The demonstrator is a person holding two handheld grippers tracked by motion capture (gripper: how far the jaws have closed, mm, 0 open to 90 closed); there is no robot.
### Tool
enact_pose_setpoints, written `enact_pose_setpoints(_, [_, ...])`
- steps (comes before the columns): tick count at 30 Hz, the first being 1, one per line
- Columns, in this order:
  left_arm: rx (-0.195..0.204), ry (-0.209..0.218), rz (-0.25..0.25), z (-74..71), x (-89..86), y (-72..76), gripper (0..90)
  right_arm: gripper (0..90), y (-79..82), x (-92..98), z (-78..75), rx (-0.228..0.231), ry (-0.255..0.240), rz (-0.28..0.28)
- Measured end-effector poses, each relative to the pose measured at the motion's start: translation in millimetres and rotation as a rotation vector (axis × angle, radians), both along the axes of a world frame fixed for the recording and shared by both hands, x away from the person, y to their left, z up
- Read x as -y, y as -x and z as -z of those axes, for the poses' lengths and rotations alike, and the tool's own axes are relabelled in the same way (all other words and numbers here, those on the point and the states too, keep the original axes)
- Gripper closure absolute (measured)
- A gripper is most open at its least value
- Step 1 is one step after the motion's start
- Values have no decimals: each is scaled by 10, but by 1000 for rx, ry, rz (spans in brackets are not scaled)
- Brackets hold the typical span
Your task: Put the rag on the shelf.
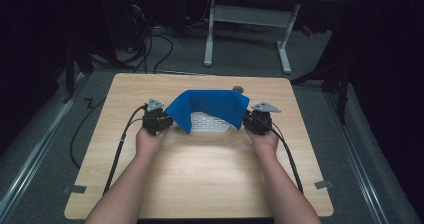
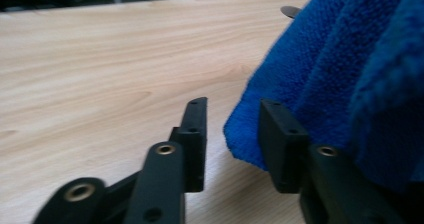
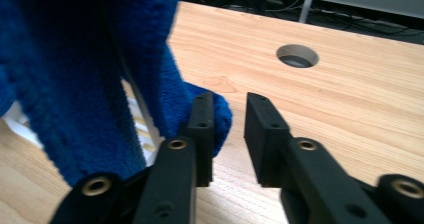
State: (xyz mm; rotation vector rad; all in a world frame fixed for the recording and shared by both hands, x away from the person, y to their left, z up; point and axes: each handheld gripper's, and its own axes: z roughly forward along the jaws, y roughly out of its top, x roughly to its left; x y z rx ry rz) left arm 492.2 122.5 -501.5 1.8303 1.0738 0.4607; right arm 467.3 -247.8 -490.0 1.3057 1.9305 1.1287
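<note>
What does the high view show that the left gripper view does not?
High view alone: the white slatted basket under the draped blue towel, both hands with the left gripper and the right gripper at the towel's ends, and the floor beyond the table.

Left gripper view alone: its jaws close up, standing apart, the towel's corner behind the right-hand jaw, unpinched.

Both: the blue towel, the wooden tabletop and its round hole.

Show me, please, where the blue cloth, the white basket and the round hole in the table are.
blue cloth [image 1: 207, 106], high view, middle of its top.
white basket [image 1: 207, 124], high view, its front wall under the cloth.
round hole [image 3: 297, 56], right gripper view, its centre.
</note>
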Motion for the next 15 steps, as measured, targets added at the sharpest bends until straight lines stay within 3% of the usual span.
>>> enact_pose_setpoints(3, [15, -22, -23, -23, -29, 35, 567, 671, 13, 47, -22, 0, -2, 20])
enact_pose_setpoints(8, [23, -9, -49, -39, -109, 103, 511, 642, 50, 130, -83, 1, -13, 36])
enact_pose_setpoints(13, [34, 6, -55, -29, -181, 242, 503, 638, 101, 190, -159, 18, -4, 55])
enact_pose_setpoints(15, [40, -6, -55, -32, -206, 300, 501, 636, 125, 204, -183, 20, -6, 57])
